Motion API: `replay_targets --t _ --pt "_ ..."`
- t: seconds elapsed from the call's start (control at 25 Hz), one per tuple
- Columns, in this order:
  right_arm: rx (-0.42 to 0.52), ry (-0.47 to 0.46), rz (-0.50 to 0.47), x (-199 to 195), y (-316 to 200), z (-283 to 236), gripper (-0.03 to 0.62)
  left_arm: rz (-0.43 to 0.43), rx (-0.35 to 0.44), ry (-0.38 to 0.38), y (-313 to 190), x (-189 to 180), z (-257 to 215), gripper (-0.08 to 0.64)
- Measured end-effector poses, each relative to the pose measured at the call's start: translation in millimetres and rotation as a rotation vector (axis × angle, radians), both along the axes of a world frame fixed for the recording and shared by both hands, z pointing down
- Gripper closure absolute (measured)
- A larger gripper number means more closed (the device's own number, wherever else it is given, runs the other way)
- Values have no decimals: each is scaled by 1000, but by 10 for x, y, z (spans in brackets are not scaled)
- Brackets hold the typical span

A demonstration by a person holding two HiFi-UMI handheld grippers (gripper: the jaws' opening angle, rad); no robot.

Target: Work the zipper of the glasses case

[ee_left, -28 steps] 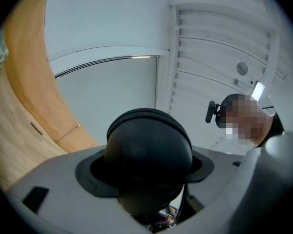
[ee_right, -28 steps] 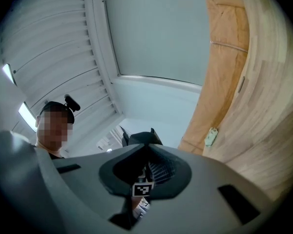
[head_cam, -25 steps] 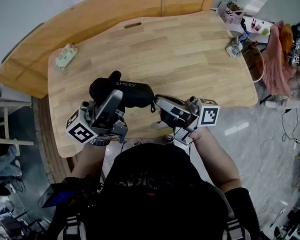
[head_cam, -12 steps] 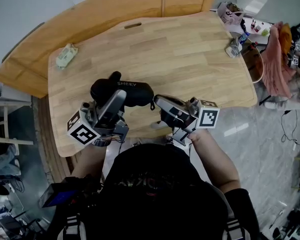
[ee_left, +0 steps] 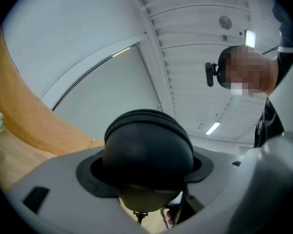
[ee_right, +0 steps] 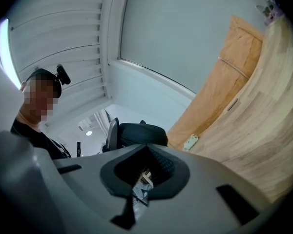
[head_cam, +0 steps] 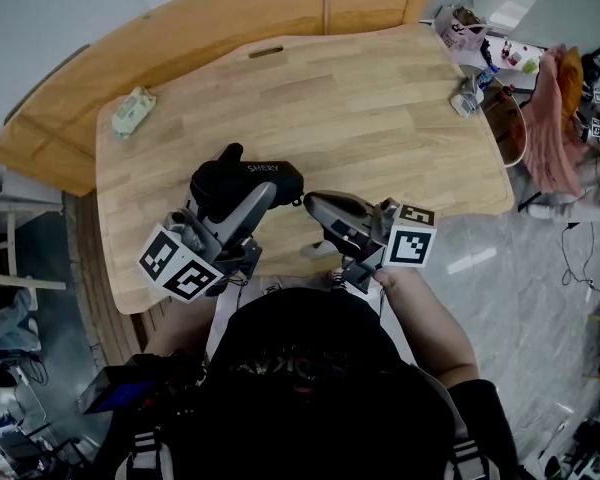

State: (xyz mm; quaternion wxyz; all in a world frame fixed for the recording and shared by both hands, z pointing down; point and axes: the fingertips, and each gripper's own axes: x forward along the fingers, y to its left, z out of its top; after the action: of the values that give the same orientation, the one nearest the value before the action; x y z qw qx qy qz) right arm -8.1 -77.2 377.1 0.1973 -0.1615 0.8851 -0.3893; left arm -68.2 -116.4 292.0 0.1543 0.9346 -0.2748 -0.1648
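The black glasses case (head_cam: 242, 182) is held just above the near part of the wooden table (head_cam: 380, 98). My left gripper (head_cam: 263, 194) is shut on its near side; in the left gripper view the case's rounded end (ee_left: 147, 150) fills the space between the jaws. My right gripper (head_cam: 307, 201) is at the case's right end, shut on the small zipper pull (ee_right: 143, 179), which shows as a pale tab pinched between the pads. The case (ee_right: 136, 133) sits just beyond those jaws. The zipper track itself is hidden.
A small green and white object (head_cam: 132, 111) lies at the table's far left. Clutter (head_cam: 468, 28) and a pink cloth (head_cam: 555, 118) crowd the far right corner. The person's body is close to the table's near edge.
The left gripper has rolled, swinging its marker cube rightward, and the case has tipped and shifted slightly right with it. The right gripper has turned a little and stays at the case's end.
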Motion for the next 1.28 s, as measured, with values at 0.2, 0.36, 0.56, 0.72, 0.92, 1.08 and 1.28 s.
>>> replay_targets --t 0.2,0.36,0.56,0.72,0.92,1.08,1.28 --pt "32 27 -17 -107 56 -73 577 -45 69 -123 32 73 50 209" --pt "52 48 -23 -217 59 -115 577 -67 87 -173 2 69 92 209" --pt "71 66 -42 -303 79 -155 577 -90 107 -233 -10 80 152 209" --pt "90 82 -55 -371 89 -195 577 -105 111 -266 -26 73 192 209" --pt "113 94 -72 -443 106 -231 577 -119 120 -316 -37 81 260 209" --pt "127 96 -84 -459 121 -251 577 -113 146 -363 -17 122 283 208" --pt "109 44 -94 -408 120 -265 577 -51 121 -333 -1 168 287 207"
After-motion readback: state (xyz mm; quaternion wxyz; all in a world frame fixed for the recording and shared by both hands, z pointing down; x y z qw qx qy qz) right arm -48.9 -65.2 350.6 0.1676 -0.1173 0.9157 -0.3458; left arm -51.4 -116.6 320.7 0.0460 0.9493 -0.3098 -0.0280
